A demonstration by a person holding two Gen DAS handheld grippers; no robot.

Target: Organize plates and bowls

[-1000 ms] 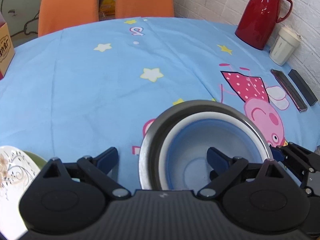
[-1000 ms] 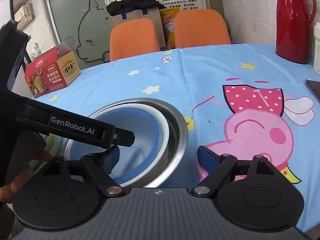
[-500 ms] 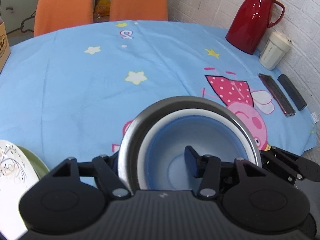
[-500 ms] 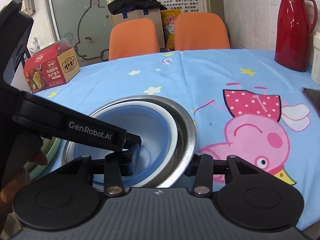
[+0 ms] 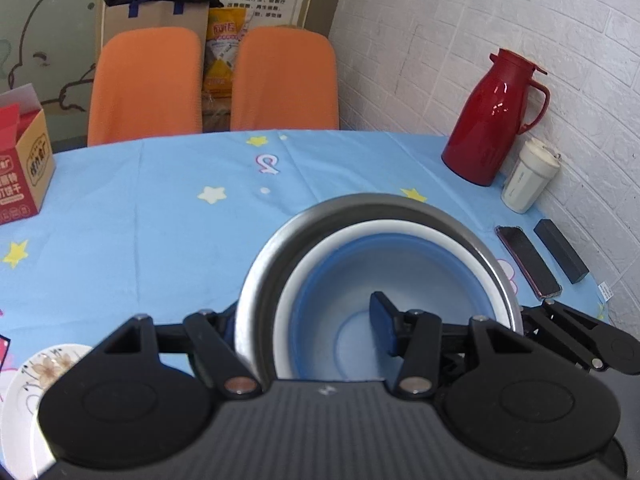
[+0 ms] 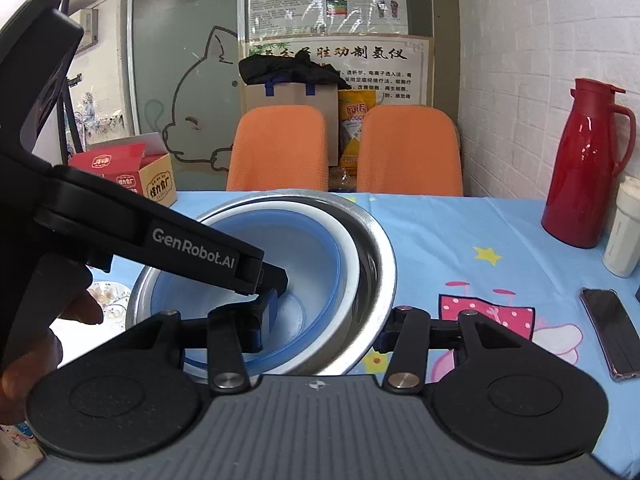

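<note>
A steel bowl (image 5: 352, 208) holds a white bowl (image 5: 400, 228) and a blue bowl (image 5: 340, 280) nested inside it. The stack is lifted off the table and tilted. My left gripper (image 5: 308, 320) is shut on the stack's left rim, one finger inside, one outside. My right gripper (image 6: 328, 316) is shut on the opposite rim of the steel bowl (image 6: 376, 248). The left gripper's body (image 6: 160, 236) crosses the right wrist view. A white floral plate (image 5: 36, 376) lies at the lower left on the table.
Blue cartoon tablecloth (image 5: 160, 208). A red thermos (image 5: 492, 120) and a white cup (image 5: 528, 176) stand at the right by the brick wall. A phone (image 5: 528, 260) and a dark case (image 5: 560, 250) lie nearby. A red box (image 5: 20, 168) at left; two orange chairs (image 5: 280, 80) behind.
Both grippers closed on the bowl stack's rims, then lifted it off the table and tilted it. The views have risen and show more of the room.
</note>
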